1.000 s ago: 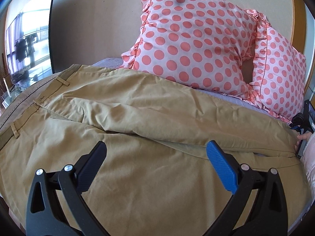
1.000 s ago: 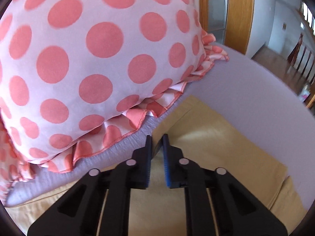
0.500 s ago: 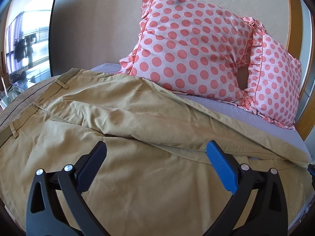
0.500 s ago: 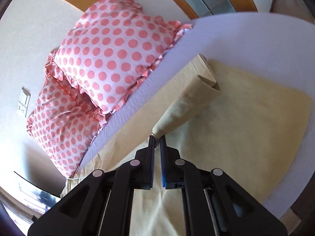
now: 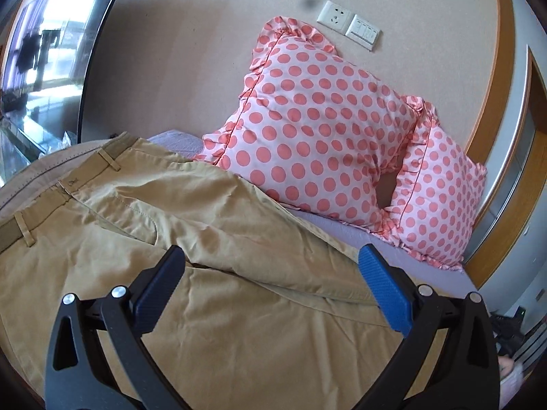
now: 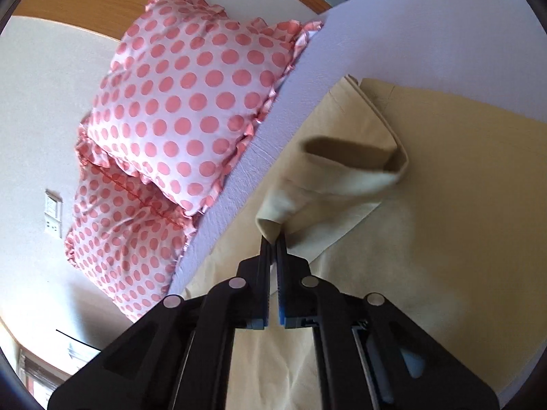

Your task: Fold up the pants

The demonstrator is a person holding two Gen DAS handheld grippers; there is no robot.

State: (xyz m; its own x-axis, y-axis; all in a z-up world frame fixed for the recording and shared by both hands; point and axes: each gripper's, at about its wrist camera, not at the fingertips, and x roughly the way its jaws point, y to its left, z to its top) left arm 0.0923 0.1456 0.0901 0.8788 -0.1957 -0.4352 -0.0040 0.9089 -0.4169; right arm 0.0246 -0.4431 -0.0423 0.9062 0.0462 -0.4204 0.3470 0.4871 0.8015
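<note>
Khaki pants (image 5: 212, 273) lie spread on the bed, waistband (image 5: 41, 205) at the left, one leg folded over the other. My left gripper (image 5: 270, 273) is open and empty, hovering over the thigh area. My right gripper (image 6: 272, 239) is shut on the hem end of a pant leg (image 6: 342, 184) and holds it lifted above the rest of the pants (image 6: 444, 239), the cuff curled open.
Two pink polka-dot pillows (image 5: 314, 143) (image 6: 191, 109) lean on the wall at the head of the bed. Lilac sheet (image 6: 393, 34) shows beyond the pants. A wall socket and switch (image 5: 348, 24) sit above the pillows; a wooden door frame (image 5: 495, 136) stands at right.
My right gripper has risen from the bed with the leg hem pinched, pulling it up and back. My left gripper has lifted and tilted upward, staying open.
</note>
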